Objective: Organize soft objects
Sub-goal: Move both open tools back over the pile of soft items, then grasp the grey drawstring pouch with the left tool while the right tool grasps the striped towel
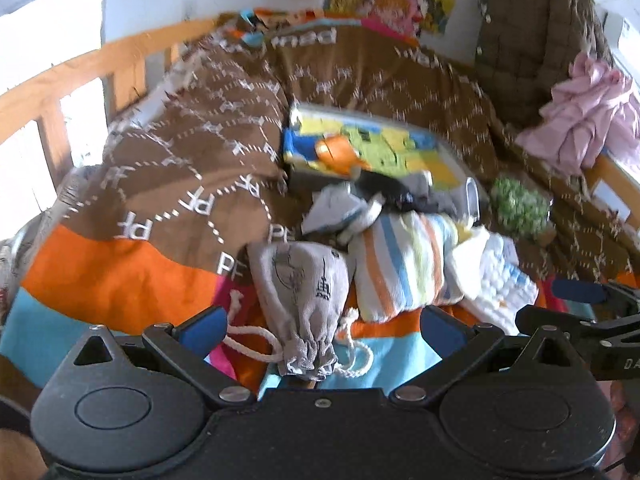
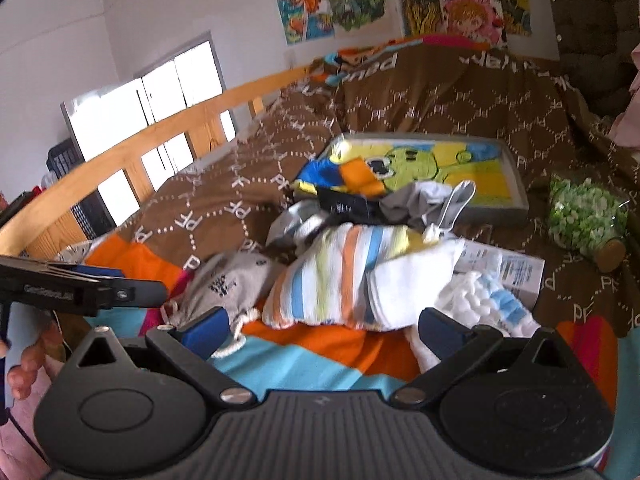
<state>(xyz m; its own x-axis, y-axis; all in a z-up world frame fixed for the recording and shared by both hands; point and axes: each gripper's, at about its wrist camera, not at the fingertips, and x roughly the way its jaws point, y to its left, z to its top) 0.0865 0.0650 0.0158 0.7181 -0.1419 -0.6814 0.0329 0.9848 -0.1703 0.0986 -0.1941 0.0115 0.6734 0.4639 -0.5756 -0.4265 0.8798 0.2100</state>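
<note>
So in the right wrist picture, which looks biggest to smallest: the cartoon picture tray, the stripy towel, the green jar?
1. Cartoon picture tray
2. Stripy towel, though it lies nearer the camera, so the top two are uncertain
3. Green jar

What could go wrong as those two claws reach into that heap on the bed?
The left gripper straddles the grey drawstring pouch; its loose cord might snag a finger. The right gripper faces the striped towel, which overlaps other cloths and could drag them along.

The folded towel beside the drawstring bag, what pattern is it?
The towel has orange, blue and yellow-green stripes on white, clearest in the right wrist view.
</note>
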